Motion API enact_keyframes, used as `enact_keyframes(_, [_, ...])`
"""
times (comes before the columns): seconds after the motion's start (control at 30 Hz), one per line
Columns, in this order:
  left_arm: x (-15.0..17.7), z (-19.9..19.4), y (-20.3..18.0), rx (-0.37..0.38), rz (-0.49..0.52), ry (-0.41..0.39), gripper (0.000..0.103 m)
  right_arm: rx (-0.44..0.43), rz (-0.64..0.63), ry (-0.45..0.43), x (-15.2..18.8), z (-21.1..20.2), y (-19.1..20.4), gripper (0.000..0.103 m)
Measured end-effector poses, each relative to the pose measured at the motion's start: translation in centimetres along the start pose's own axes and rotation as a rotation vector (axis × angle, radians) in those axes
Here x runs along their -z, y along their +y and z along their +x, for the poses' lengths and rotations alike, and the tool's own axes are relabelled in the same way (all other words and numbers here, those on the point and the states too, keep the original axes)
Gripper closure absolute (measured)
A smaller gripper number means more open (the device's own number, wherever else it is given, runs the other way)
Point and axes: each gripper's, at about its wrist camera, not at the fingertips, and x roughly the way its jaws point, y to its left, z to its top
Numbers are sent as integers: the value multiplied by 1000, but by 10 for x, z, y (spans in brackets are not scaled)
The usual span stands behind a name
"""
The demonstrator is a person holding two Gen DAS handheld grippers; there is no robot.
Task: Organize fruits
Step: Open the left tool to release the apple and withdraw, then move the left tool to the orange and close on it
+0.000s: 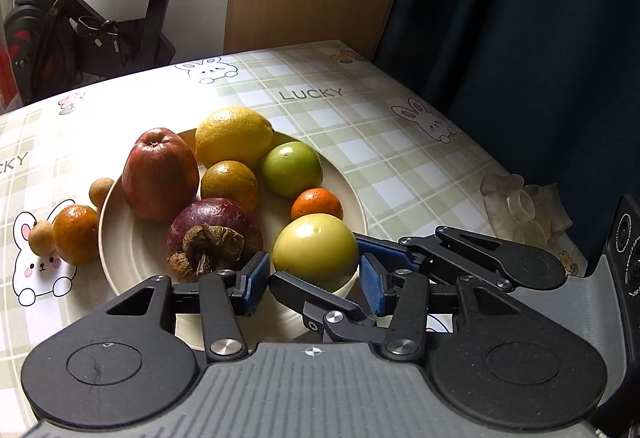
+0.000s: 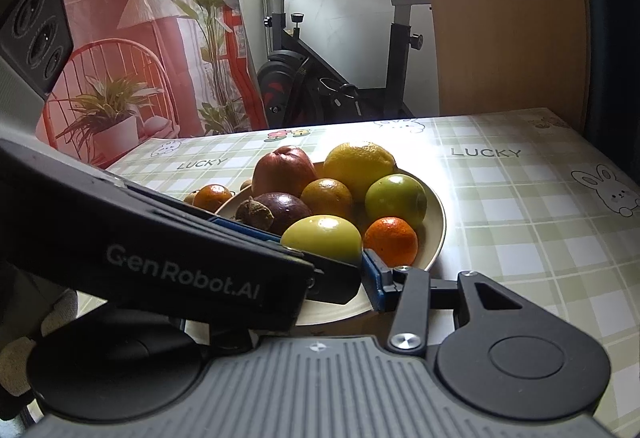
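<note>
A beige plate [image 1: 132,258] holds a red apple [image 1: 160,174], a yellow citrus [image 1: 234,136], a green fruit [image 1: 292,168], a greenish orange [image 1: 230,184], a small mandarin [image 1: 318,203] and a purple mangosteen [image 1: 214,234]. A yellow-green fruit [image 1: 316,250] rests at the plate's near rim. My right gripper [image 2: 316,266] is open, with one finger on each side of that fruit [image 2: 324,238]. Just behind it my left gripper [image 1: 313,286] is open too, crossed by one of the right gripper's fingers [image 1: 316,300]. Left of the plate lie a mandarin [image 1: 75,234] and two longans [image 1: 41,237].
Crumpled clear plastic [image 1: 520,210] lies near the table's right edge, beside a dark curtain. The checked tablecloth [image 1: 360,142] is bare to the right of the plate. An exercise bike [image 2: 320,78] and a wooden panel [image 2: 504,18] stand beyond the far edge.
</note>
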Motion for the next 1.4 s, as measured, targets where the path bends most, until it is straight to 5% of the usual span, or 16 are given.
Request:
enact_keyframes(0.6, [3, -3, 6, 34, -27, -16, 52, 84, -43, 38, -2, 8, 6, 54])
enact_keyframes(0.93, [-1, -34, 25, 82, -63, -91, 51, 74, -83, -1, -20, -3, 13, 52])
enact_keyframes(1.4, [-31, -113, 122, -57, -164, -280, 51, -25, -128, -21, -76, 18, 38, 52])
